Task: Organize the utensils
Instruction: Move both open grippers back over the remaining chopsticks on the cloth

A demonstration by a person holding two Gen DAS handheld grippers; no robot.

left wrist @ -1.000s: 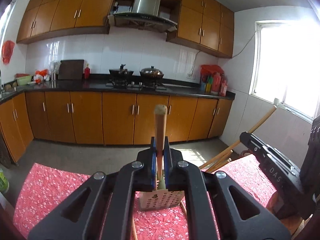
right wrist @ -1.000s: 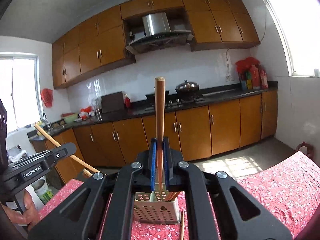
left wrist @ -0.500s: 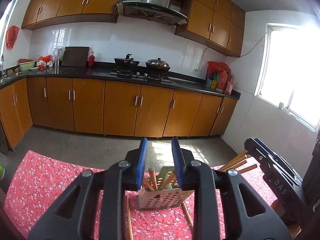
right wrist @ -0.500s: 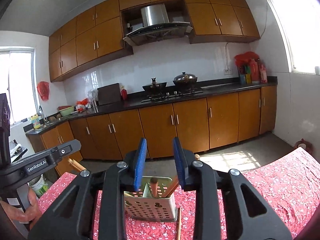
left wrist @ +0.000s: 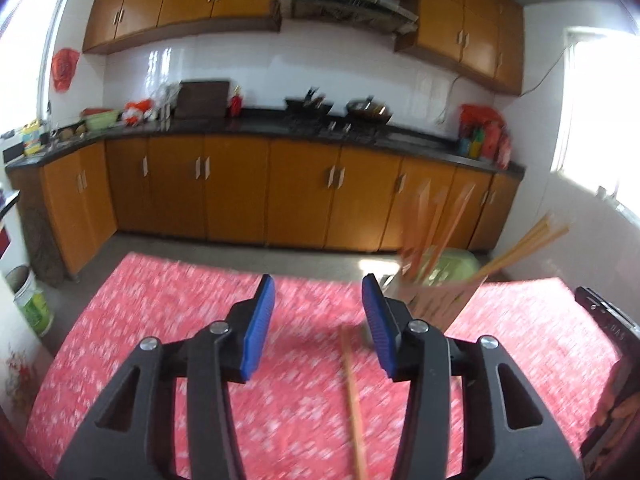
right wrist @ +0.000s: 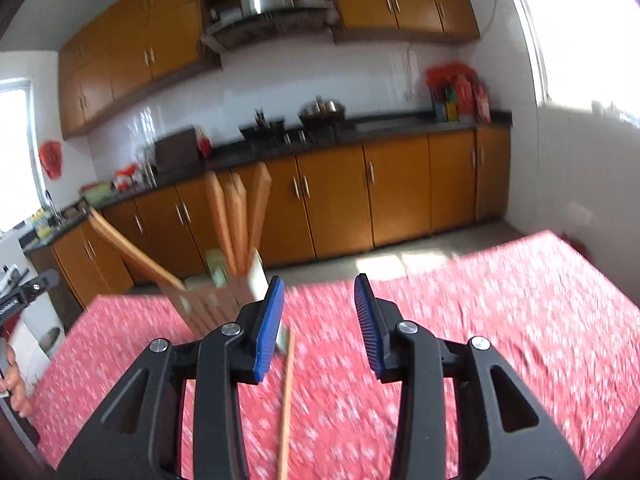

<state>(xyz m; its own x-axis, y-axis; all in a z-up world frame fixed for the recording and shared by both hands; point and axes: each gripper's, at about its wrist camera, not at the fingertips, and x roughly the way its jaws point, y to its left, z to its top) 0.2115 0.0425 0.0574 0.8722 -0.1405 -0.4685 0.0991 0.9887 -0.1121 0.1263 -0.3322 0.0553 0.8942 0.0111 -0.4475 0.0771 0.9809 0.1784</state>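
Looking along the left gripper (left wrist: pixel 316 320), its blue pads spread wide and empty, a loose chopstick (left wrist: pixel 354 404) lies on the red cloth just below the gap, long axis pointing away; the utensil holder (left wrist: pixel 436 304) stands ahead, right. Through the right gripper (right wrist: pixel 318 320), equally agape and empty, a chopstick (right wrist: pixel 286 400) lies lengthwise beneath its left pad; the holder sits ahead, left.

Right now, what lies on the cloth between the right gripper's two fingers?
In the right wrist view, one loose chopstick lies on the red floral tablecloth between the open right gripper fingers, nearer the left one, its far end toward the utensil holder.
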